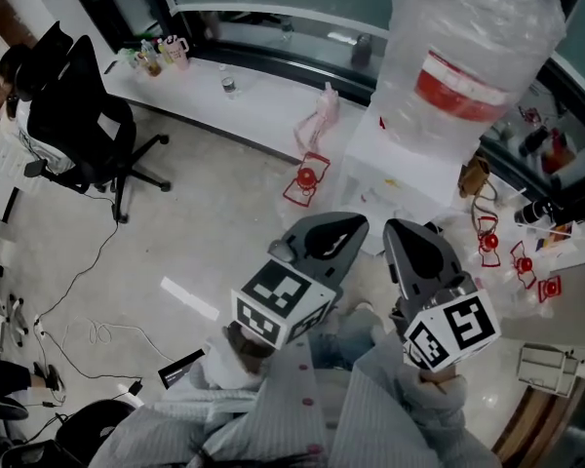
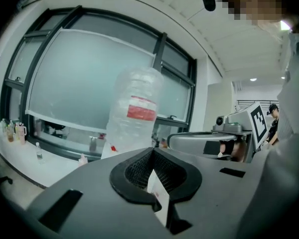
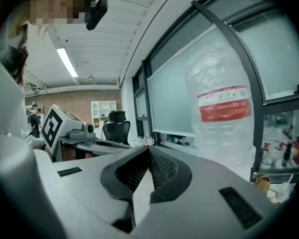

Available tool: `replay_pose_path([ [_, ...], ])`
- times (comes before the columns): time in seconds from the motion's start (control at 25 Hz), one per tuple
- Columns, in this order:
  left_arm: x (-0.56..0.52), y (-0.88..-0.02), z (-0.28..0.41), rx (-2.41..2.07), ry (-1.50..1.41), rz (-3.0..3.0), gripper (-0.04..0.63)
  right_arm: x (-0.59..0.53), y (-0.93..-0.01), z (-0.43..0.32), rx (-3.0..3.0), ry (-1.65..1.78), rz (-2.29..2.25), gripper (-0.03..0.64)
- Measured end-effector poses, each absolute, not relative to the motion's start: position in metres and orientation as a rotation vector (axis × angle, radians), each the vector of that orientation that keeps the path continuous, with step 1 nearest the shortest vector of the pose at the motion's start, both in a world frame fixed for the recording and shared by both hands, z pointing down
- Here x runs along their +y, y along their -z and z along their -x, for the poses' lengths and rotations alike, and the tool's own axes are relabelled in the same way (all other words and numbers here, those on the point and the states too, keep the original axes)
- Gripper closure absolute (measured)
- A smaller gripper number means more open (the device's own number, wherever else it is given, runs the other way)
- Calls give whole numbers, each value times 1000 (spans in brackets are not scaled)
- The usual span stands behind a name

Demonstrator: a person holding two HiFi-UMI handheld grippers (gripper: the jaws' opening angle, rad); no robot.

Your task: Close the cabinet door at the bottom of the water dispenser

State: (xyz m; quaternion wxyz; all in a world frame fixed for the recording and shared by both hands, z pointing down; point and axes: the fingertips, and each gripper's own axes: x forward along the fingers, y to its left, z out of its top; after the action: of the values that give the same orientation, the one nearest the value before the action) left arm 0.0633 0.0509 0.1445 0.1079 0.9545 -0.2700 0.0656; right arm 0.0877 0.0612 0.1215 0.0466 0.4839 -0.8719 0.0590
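The water dispenser (image 1: pixel 402 160) stands at the upper right of the head view, a white body with a big clear bottle (image 1: pixel 468 57) with a red label on top. Its bottom cabinet door does not show in any view. Both grippers are held up side by side in front of the person's chest, short of the dispenser. My left gripper (image 1: pixel 356 221) has its jaws closed together with nothing between them. My right gripper (image 1: pixel 394 228) is shut and empty too. The bottle (image 2: pixel 134 114) rises ahead in the left gripper view, and the bottle (image 3: pixel 223 114) also appears in the right gripper view.
A black office chair (image 1: pixel 78 115) stands at the left. A white ledge (image 1: pixel 244 100) with small bottles runs under the window. Red bottle handles (image 1: pixel 307 178) and a pink bag (image 1: pixel 321 117) lie by the dispenser. Cables (image 1: pixel 88 291) trail over the floor.
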Motion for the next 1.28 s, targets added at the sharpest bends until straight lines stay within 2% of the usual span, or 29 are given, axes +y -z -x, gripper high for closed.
replay_pose_path([
  [1.28,19,-161,-63,-821,-289,-2821,586,25,-133,-85,-2669,-286,-1429,604],
])
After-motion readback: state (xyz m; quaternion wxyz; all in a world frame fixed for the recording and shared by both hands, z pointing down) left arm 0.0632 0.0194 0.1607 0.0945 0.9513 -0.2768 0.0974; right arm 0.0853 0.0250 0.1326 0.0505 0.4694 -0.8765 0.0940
